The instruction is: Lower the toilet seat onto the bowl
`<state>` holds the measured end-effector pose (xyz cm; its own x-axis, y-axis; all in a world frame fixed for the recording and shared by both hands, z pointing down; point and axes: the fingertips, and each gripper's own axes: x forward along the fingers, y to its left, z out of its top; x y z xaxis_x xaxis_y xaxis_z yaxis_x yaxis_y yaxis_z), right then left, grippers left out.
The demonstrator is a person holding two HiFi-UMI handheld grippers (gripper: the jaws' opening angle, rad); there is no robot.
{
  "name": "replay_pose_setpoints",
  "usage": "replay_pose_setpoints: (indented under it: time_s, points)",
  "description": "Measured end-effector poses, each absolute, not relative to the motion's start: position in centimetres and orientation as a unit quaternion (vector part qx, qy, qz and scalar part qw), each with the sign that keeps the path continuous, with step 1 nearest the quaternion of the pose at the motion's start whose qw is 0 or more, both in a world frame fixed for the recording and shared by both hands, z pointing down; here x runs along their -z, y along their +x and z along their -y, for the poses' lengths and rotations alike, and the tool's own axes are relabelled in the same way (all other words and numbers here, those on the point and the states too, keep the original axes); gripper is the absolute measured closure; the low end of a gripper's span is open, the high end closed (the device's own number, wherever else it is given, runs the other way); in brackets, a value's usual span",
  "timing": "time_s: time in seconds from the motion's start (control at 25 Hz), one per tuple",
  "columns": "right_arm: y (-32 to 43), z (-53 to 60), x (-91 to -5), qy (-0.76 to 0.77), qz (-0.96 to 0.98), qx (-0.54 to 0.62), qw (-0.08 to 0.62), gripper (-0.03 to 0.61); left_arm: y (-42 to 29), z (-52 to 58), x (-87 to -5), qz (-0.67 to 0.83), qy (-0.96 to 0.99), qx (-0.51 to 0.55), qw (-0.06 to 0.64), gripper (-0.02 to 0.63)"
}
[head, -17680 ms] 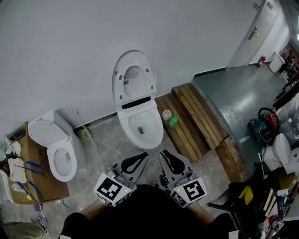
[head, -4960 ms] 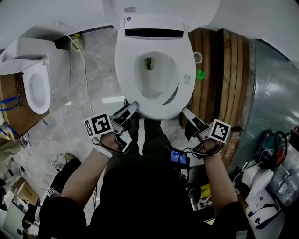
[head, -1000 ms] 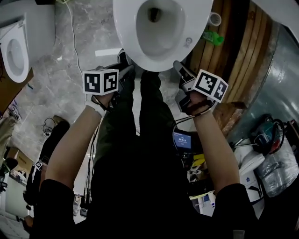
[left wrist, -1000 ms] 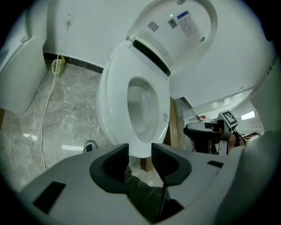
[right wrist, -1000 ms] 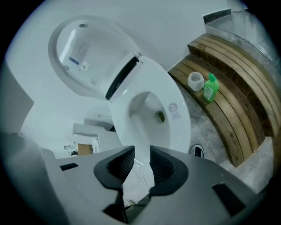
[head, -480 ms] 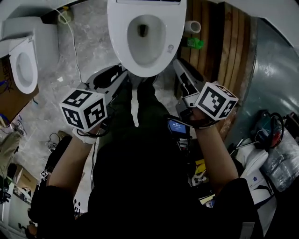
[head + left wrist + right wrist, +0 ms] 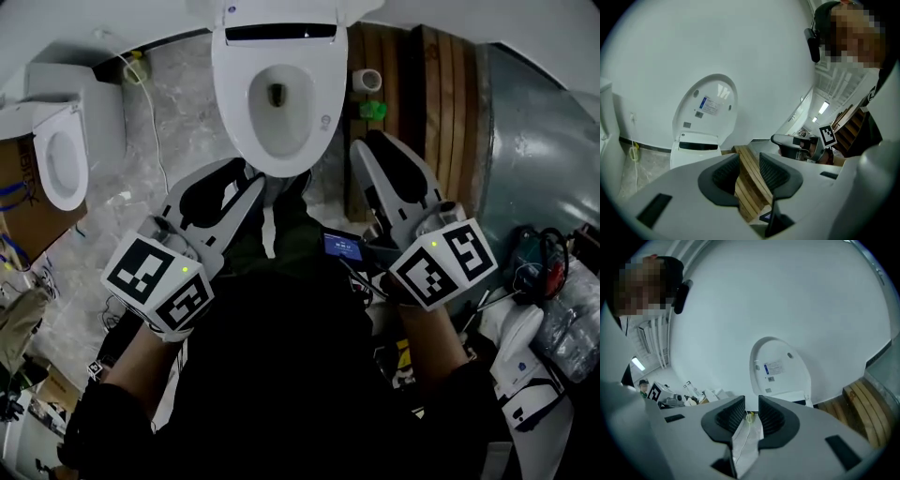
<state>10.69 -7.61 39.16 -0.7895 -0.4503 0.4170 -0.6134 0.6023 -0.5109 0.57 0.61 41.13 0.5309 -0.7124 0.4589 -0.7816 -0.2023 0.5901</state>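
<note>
Lying flat on the bowl (image 7: 281,127), the toilet seat (image 7: 234,94) shows as a white ring only in the head view. The lid (image 7: 281,11) is a mere sliver at that picture's top edge.

Both gripper views miss the seat, which is hidden behind the gripper bodies. They show the lid instead, upright against the white wall behind the bowl, its labelled underside facing out (image 7: 705,110) (image 7: 780,369).

The left gripper (image 7: 230,183) hangs in front of the bowl, off its left front edge and clear of it. In its own view the jaws (image 7: 749,171) stand moderately apart with nothing between them, having just been closing. Only wooden planks (image 7: 750,180) show through the gap.

The right gripper (image 7: 370,155) hangs off the bowl's right front edge, also touching nothing. Its own view shows a narrower gap (image 7: 751,416), likewise just narrowed and empty, with floor and a thin cable beyond.

The head view alone places the rest. A second toilet (image 7: 56,155) stands well left of the bowl. The planks (image 7: 441,112) lie just right of it, carrying a paper roll (image 7: 367,81) and a small green object (image 7: 373,110).
</note>
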Motion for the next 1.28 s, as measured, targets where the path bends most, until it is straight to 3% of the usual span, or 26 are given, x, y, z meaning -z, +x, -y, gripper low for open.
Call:
replay_pose_setpoints:
  time_s: [0.2, 0.44, 0.76, 1.28]
  points:
    - [10.9, 7.3, -33.5, 0.308, 0.913, -0.25, 0.096, 0.472, 1.6, 0.0, -36.2, 0.485, 0.807, -0.052, 0.334, 0.472]
    - [9.4, 3.1, -27.3, 0.285, 0.937, -0.191, 0.072, 0.491, 3.5, -0.1, -28.4, 0.482, 0.854, -0.066, 0.186, 0.472]
    - [8.7, 1.3, -21.5, 0.288, 0.948, -0.13, 0.038, 0.496, 3.6, 0.1, -21.0, 0.485, 0.869, -0.06, 0.078, 0.474]
    - [7.9, 1.0, -17.7, 0.293, 0.951, -0.091, 0.017, 0.503, 3.3, -0.8, -17.5, 0.477, 0.877, -0.052, 0.042, 0.477]
